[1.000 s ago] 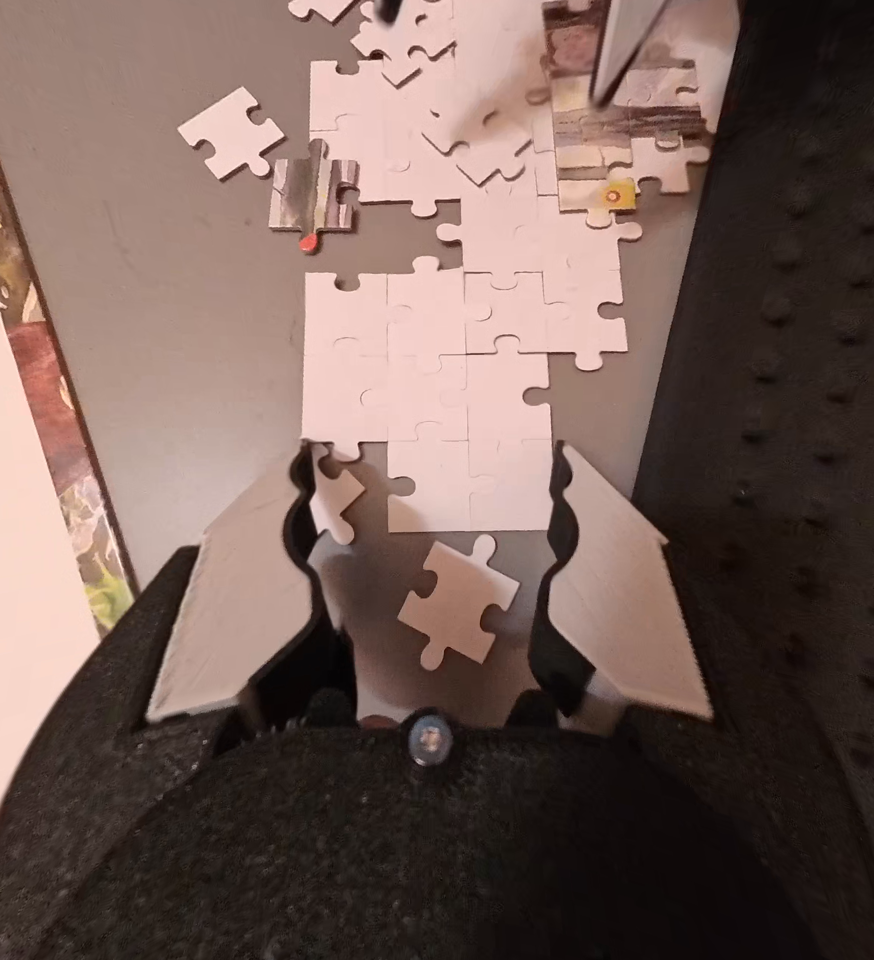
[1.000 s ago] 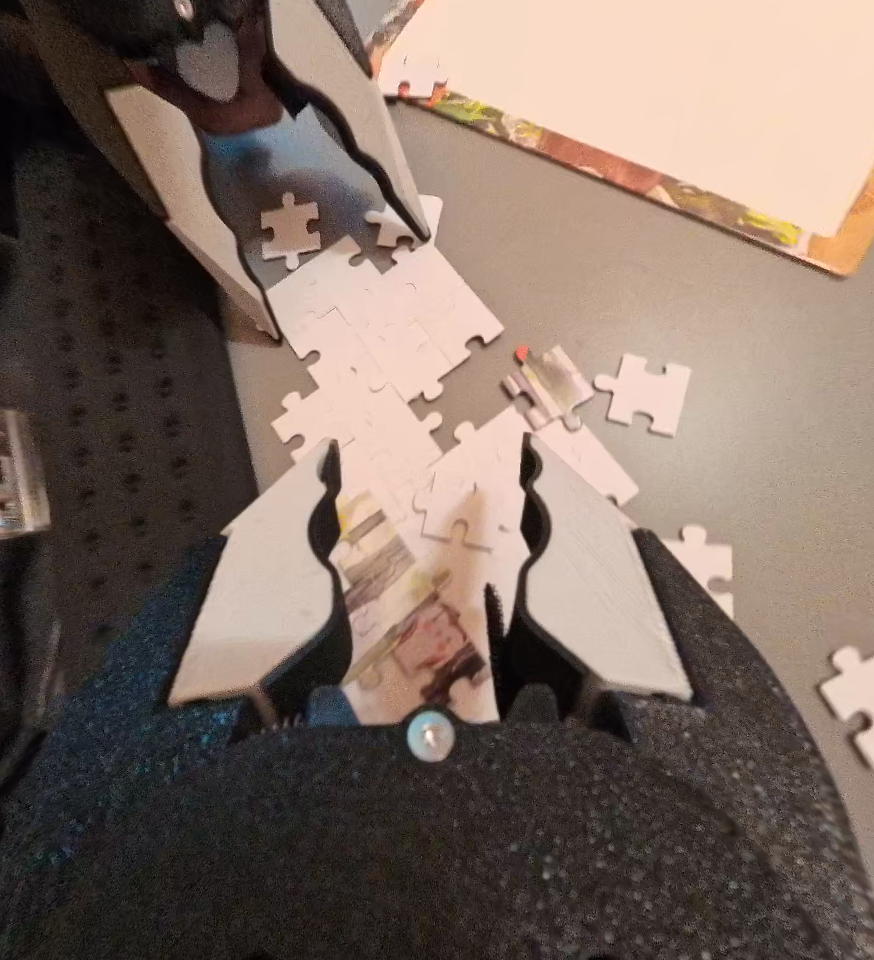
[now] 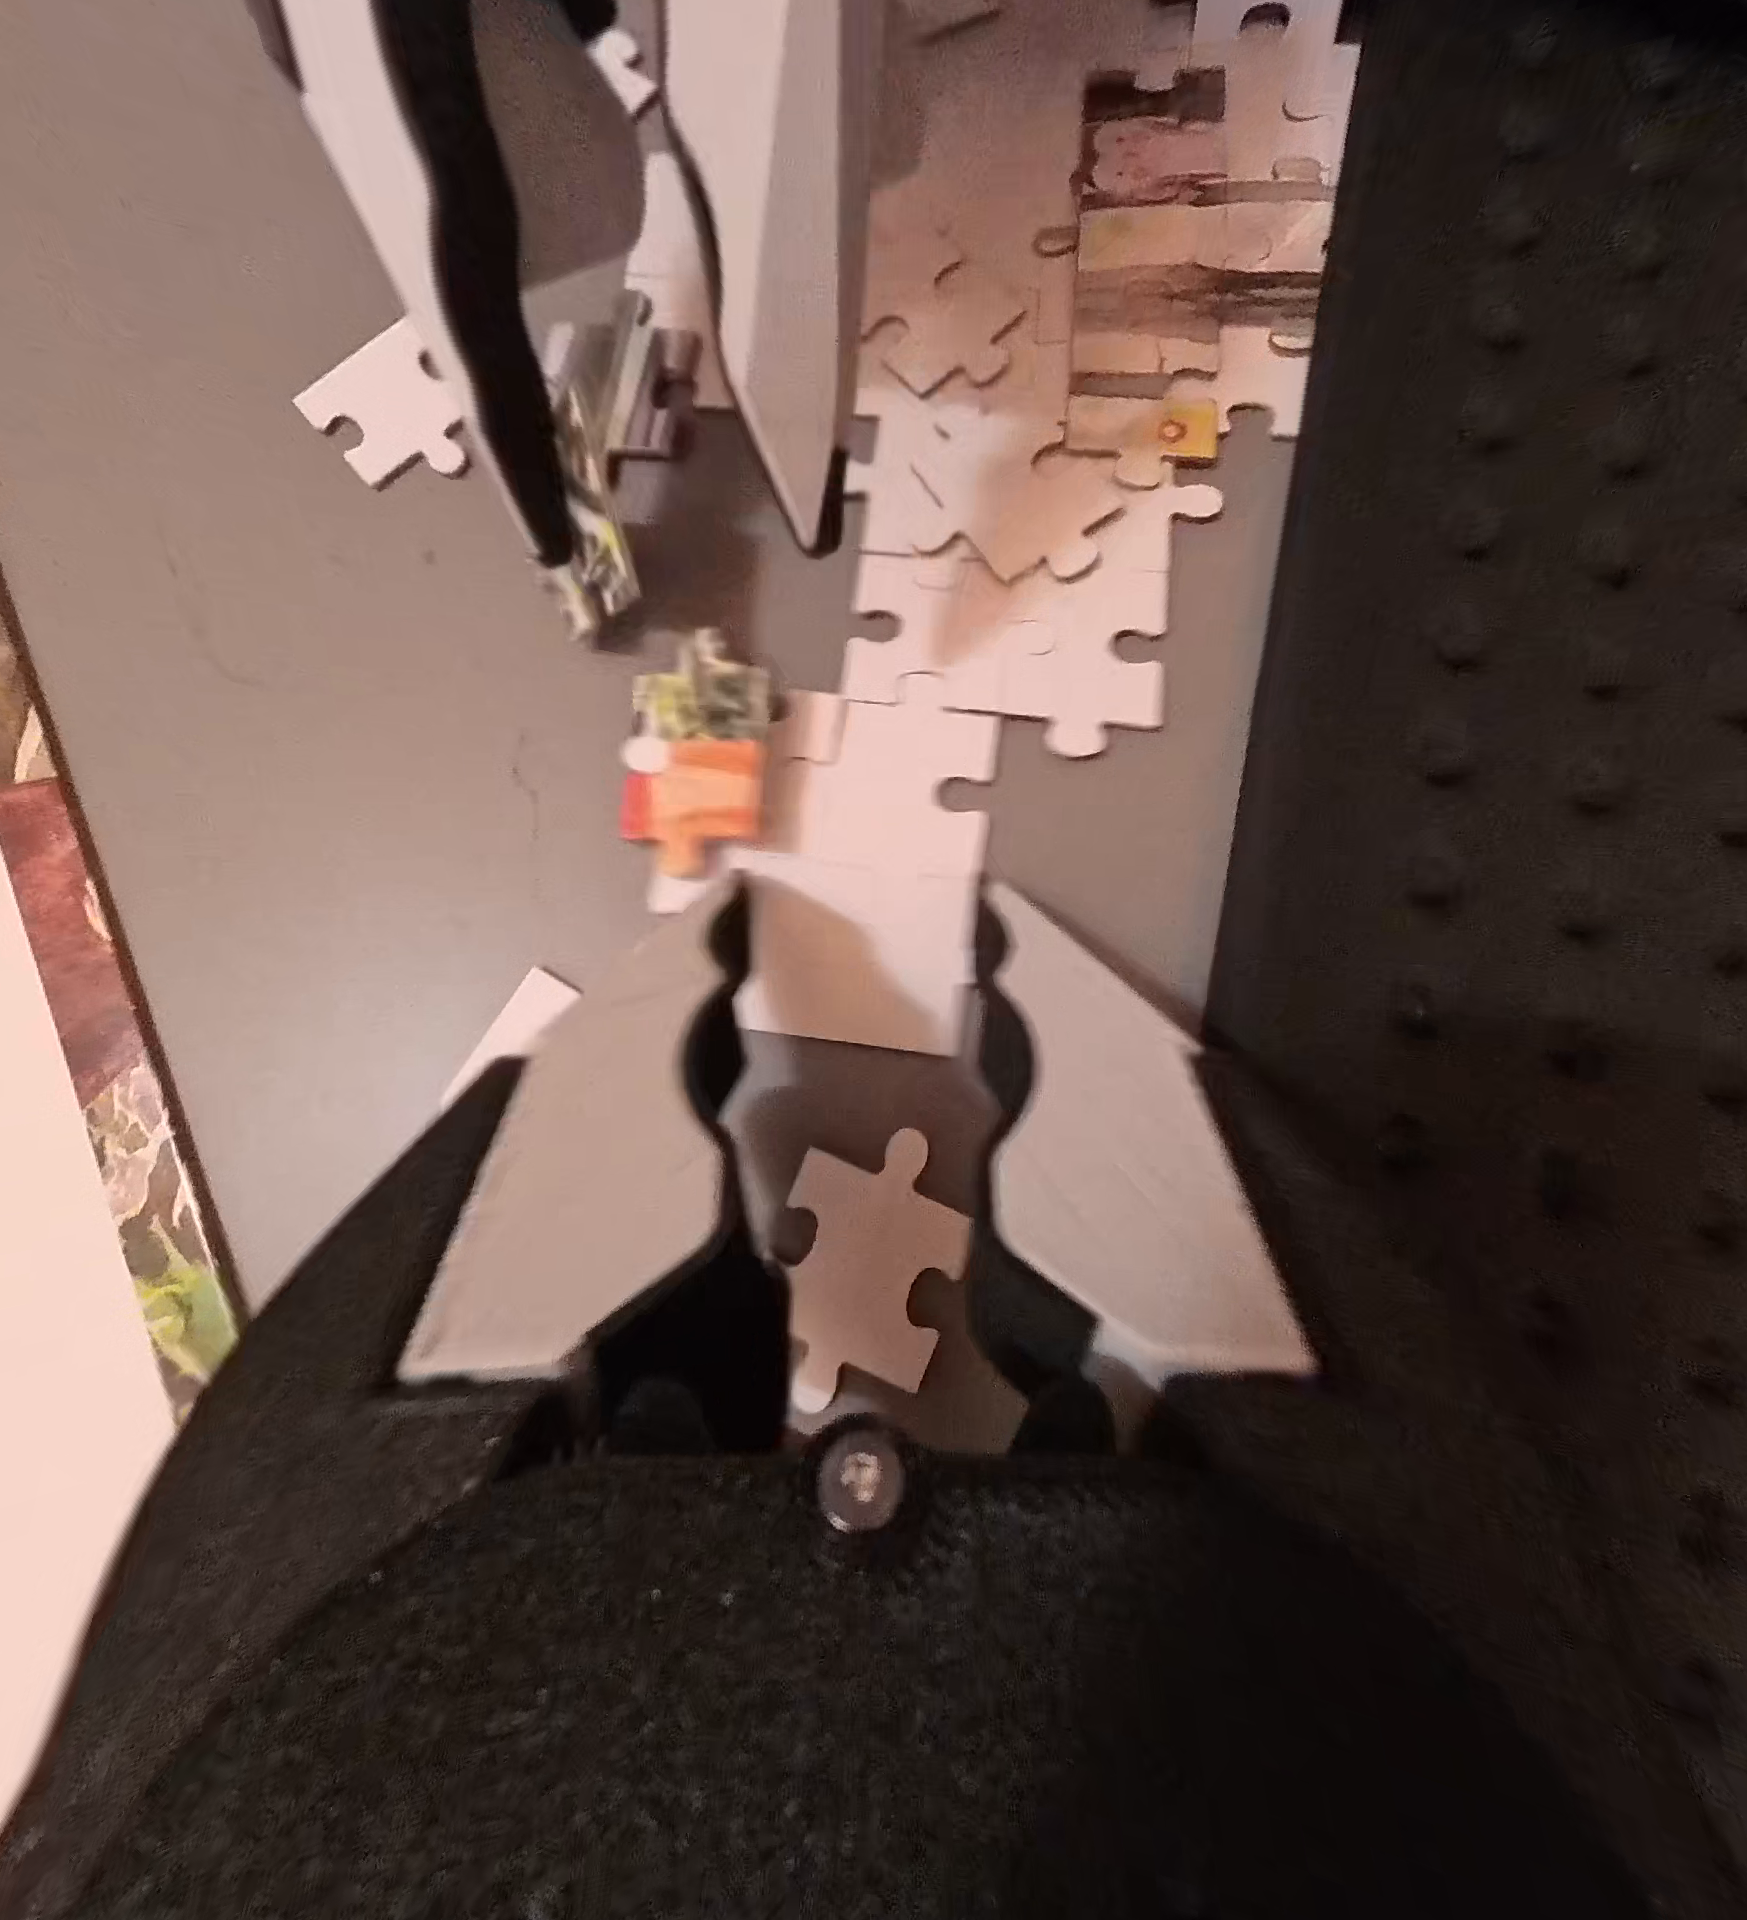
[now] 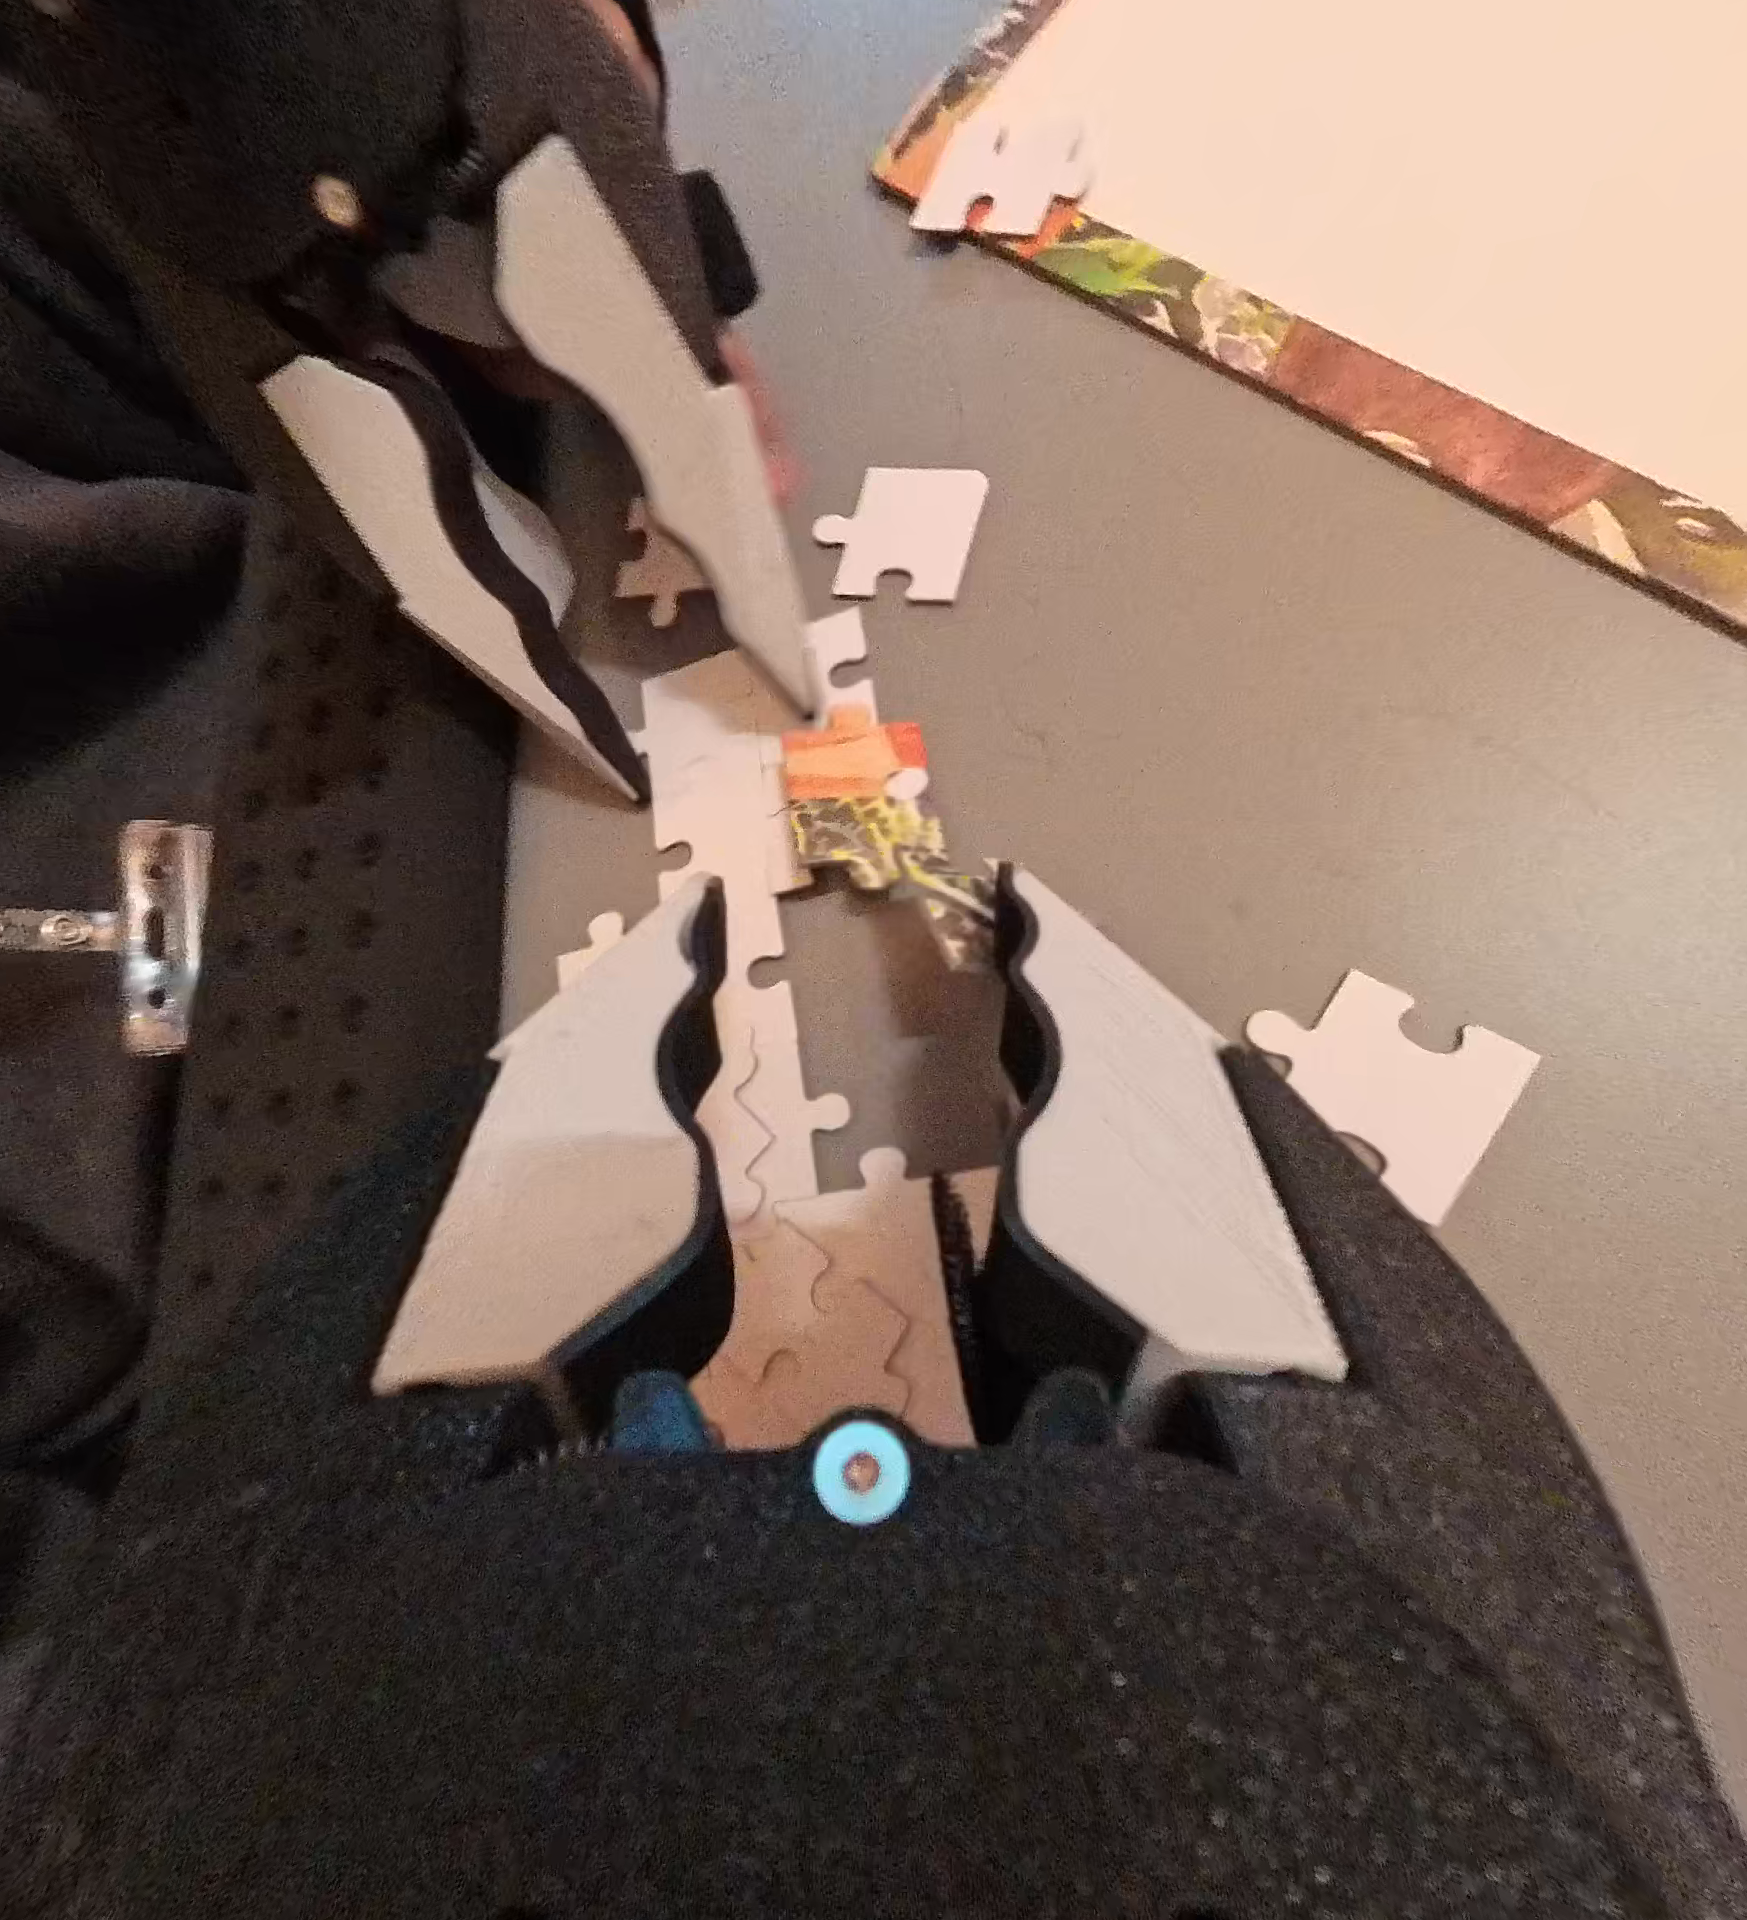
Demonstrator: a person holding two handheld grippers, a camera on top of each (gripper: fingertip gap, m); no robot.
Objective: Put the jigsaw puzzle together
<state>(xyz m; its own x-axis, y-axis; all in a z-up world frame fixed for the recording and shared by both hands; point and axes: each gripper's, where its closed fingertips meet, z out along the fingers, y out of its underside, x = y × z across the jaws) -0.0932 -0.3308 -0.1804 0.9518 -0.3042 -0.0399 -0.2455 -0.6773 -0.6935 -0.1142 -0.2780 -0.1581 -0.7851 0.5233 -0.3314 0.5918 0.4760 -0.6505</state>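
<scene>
A block of joined jigsaw pieces (image 3: 910,821) lies white side up on the grey table (image 3: 225,582). At its left edge, pieces showing orange and green (image 3: 697,753) lie picture side up; they also show in the right wrist view (image 4: 853,774). My left gripper (image 3: 869,904) is open, its tips at the block's near end, with a loose white piece (image 3: 874,1257) on the table between its fingers. My right gripper (image 4: 853,883) is open over the block. A patterned piece (image 3: 594,566) stands tilted against one of its fingertips.
A board with a coloured border (image 3: 48,831) lies at the left, with a white piece (image 4: 1004,177) on its edge. Dotted black fabric (image 3: 1523,727) borders the puzzle. Loose white pieces (image 4: 905,535) (image 4: 1399,1091) lie about. A picture-side-up section (image 3: 1201,260) sits farther off. Across from one pair of fingers to the other is roughly 7 cm.
The right gripper has moved close to the left one. Pieces at the block's left edge now lie picture side up. The left jaws have narrowed.
</scene>
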